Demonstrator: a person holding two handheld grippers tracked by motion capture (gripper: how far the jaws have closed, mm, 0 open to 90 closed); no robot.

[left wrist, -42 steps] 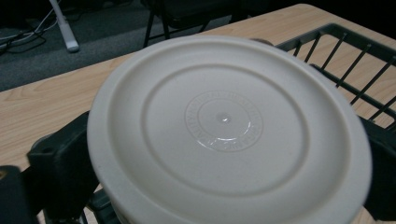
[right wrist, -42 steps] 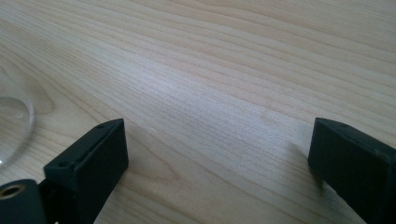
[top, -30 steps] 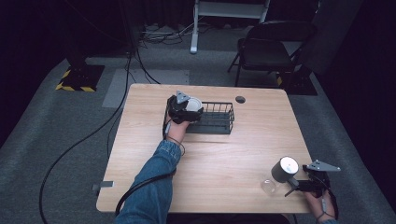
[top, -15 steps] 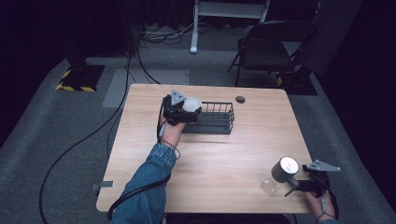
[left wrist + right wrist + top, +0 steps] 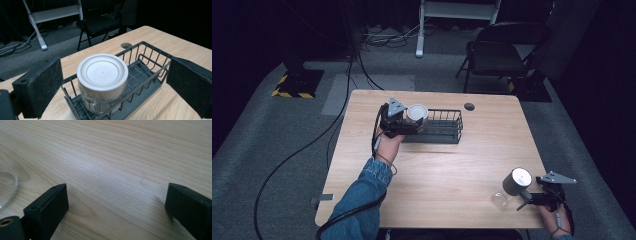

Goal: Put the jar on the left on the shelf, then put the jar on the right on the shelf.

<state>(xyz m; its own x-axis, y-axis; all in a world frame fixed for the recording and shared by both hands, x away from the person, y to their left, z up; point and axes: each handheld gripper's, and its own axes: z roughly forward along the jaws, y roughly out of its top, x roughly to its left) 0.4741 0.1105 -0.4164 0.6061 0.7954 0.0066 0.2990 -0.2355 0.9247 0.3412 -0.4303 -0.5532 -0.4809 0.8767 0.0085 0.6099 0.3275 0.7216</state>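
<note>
A folding chair (image 5: 499,52) stands beyond the wooden table (image 5: 447,165).

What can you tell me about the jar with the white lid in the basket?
The jar is short and round, with a clear body that looks like glass or plastic and a wide, flat white lid with faint rings on top. It stands upright, lid on, at one end of the black wire basket, resting on the basket's floor close to the end wall. The left gripper sits just behind it with its black padded jaws wide open on either side, not touching it.
</note>
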